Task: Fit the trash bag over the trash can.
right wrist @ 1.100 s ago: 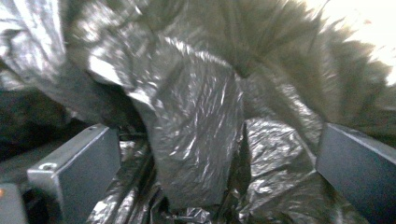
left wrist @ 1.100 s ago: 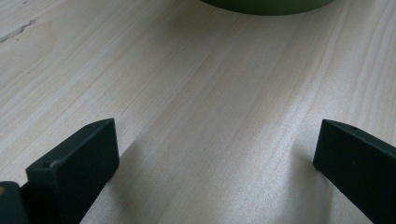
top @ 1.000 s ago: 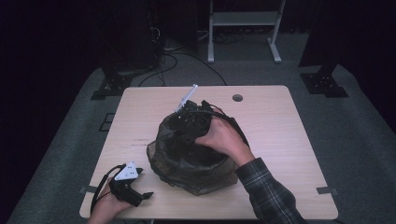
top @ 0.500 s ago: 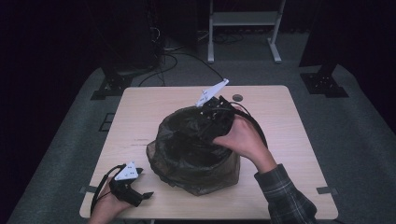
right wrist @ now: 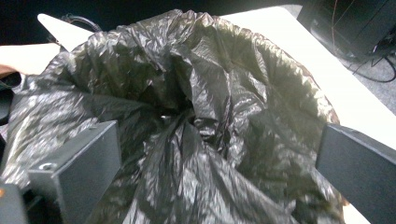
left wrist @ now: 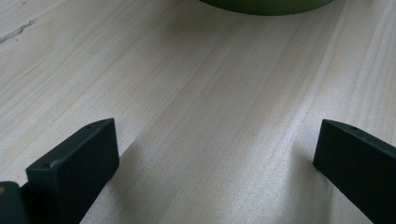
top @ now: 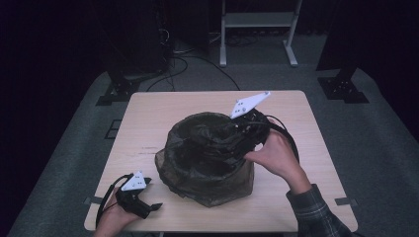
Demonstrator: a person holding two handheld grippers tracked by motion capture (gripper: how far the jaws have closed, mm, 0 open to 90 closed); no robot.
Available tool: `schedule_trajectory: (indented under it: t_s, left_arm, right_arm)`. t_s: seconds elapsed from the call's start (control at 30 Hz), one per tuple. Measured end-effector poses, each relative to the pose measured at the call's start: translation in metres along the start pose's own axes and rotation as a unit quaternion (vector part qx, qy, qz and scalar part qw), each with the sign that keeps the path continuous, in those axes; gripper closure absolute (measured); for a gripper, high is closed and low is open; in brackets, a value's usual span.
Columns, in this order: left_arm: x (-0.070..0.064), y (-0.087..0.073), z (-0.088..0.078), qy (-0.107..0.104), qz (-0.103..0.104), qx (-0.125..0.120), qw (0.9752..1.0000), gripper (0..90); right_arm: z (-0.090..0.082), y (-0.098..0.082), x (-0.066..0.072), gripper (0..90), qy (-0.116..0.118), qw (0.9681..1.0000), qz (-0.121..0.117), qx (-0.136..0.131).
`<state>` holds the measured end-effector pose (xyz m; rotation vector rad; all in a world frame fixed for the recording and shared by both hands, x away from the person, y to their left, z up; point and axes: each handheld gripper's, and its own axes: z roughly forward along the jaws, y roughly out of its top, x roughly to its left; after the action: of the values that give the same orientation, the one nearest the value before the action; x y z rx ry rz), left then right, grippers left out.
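A bin lined with a crinkled black trash bag [top: 207,153] stands in the middle of the wooden table [top: 148,123]. My right gripper [top: 238,139] is at the bag's far right rim, tilted down toward the opening, with its grey plate [top: 249,104] up. In the right gripper view the gripper [right wrist: 219,172] is open, its jaws wide apart over the bag's folds [right wrist: 201,107]. My left gripper [top: 150,195] lies on the table at the near left, clear of the bin. It is open [left wrist: 217,163] over bare wood, with the bin's green base [left wrist: 266,4] ahead.
The table's near edge [top: 217,226] runs just behind the left hand. A metal stand [top: 257,19], cables and dark equipment sit on the floor beyond the far edge. Bare tabletop [top: 306,113] lies right of the bin.
My right gripper has moved from over the bag's middle rightward and back to its far right rim. The bag's mouth looks more spread. The left gripper has stayed put.
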<state>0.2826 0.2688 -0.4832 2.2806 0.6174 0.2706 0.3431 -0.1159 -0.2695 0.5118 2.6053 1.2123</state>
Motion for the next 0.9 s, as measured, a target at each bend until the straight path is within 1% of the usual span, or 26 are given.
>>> schedule_trajectory:
  t_s: [0.17, 0.33, 0.5, 0.6, 0.73, 0.9]
  left_arm:
    - [0.0, 0.0, 0.0, 0.0, 0.0, 0.0, 1.0, 0.0]
    - [0.0, 0.0, 0.0, 0.0, 0.0, 0.0, 1.0, 0.0]
    - [0.0, 0.0, 0.0, 0.0, 0.0, 0.0, 1.0, 0.0]
    - [0.0, 0.0, 0.0, 0.0, 0.0, 0.001, 1.0, 0.0]
    - [0.0, 0.0, 0.0, -0.001, 0.001, 0.001, 1.0, 0.0]
    - [0.0, 0.0, 0.0, -0.001, 0.001, 0.001, 1.0, 0.0]
  right_arm:
    - [-0.013, -0.015, 0.002, 0.0, 0.004, 0.9997, 0.01, -0.022]
    - [-0.025, -0.032, 0.004, 0.0, -0.002, 0.9993, 0.015, -0.035]
    - [-0.032, -0.05, 0.008, 0.0, -0.006, 0.9988, 0.023, -0.044]
    - [-0.033, -0.062, 0.011, 0.0, -0.006, 0.9983, 0.031, -0.048]
    - [-0.034, -0.074, 0.014, 0.0, -0.005, 0.9979, 0.035, -0.053]
    - [-0.029, -0.092, 0.019, 0.0, -0.003, 0.9978, 0.039, -0.053]
